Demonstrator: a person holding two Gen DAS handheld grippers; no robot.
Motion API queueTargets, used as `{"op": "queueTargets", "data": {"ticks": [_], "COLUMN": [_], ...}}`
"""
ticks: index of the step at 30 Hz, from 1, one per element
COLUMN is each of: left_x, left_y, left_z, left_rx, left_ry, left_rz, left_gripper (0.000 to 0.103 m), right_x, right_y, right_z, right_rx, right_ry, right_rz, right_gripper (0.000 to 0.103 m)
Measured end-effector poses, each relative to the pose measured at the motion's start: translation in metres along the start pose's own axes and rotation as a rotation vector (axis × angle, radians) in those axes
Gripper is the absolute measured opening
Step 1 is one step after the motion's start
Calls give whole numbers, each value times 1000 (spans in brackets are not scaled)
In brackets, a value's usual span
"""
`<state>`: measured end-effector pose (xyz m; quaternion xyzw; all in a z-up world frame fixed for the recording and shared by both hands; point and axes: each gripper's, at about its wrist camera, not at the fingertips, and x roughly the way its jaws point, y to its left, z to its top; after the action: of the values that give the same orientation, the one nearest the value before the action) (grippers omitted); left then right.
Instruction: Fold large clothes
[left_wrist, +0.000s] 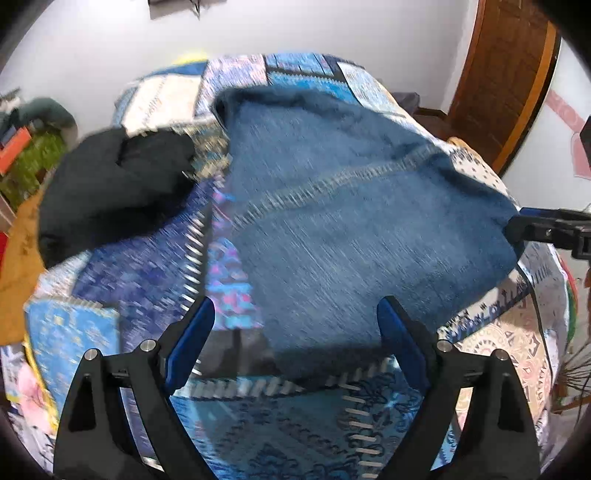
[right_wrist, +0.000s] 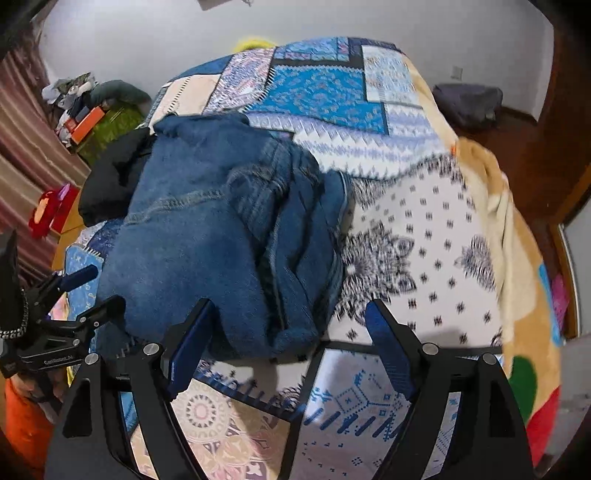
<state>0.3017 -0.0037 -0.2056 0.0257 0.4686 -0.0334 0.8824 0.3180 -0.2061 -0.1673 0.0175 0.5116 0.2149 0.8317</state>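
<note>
A folded blue denim garment (left_wrist: 332, 229) lies on a patchwork bedspread (left_wrist: 280, 435). In the left wrist view my left gripper (left_wrist: 295, 332) hovers over the garment's near edge. Its blue pads (left_wrist: 195, 339) stand wide apart, with the denim between them and not pinched. My right gripper (left_wrist: 515, 225) shows at the garment's right corner. In the right wrist view the denim garment (right_wrist: 207, 240) lies bunched in thick folds. My right gripper (right_wrist: 290, 321) stands open over its near right corner. My left gripper (right_wrist: 98, 290) is open at the garment's left side.
A black garment (left_wrist: 110, 192) lies in a heap on the bed, left of the denim. The patterned bedspread (right_wrist: 424, 229) stretches away to the right, with a tan blanket (right_wrist: 498, 206) along its edge. A green box of clutter (right_wrist: 107, 125) and a striped curtain (right_wrist: 22, 147) stand left.
</note>
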Motion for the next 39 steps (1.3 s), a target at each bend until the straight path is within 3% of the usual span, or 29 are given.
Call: {"op": "queueTargets", "data": {"ticks": [7, 12, 15, 17, 22, 26, 30, 35, 39], "left_x": [-12, 7, 27, 40, 65, 85, 103, 113, 117], "left_y": [28, 51, 51, 51, 59, 69, 76, 66, 59], "left_z": [24, 37, 38, 36, 37, 46, 55, 65, 69], "left_rx": [-42, -113, -132, -157, -247, -307, -357, -306, -325], "left_ry": [-51, -9, 36, 68, 128, 178, 219, 225, 234], "left_rz": [55, -22, -37, -90, -267, -375, -434, -472, -521], "left_gripper": [90, 90, 90, 90, 90, 90, 90, 90, 90], "right_x": [2, 30, 42, 51, 68, 74, 92, 109, 112], "right_y": [12, 15, 7, -5, -47, -51, -50, -47, -44], "right_z": [25, 40, 39, 36, 34, 41, 53, 64, 68], "right_rx": [-28, -34, -20, 4, 161, 176, 196, 212, 225], "right_ry": [-13, 41, 75, 94, 165, 200, 238, 274, 287], "right_rz": [44, 72, 41, 41, 201, 270, 307, 301, 297], "right_gripper": [81, 81, 81, 81, 89, 89, 90, 92, 92]}}
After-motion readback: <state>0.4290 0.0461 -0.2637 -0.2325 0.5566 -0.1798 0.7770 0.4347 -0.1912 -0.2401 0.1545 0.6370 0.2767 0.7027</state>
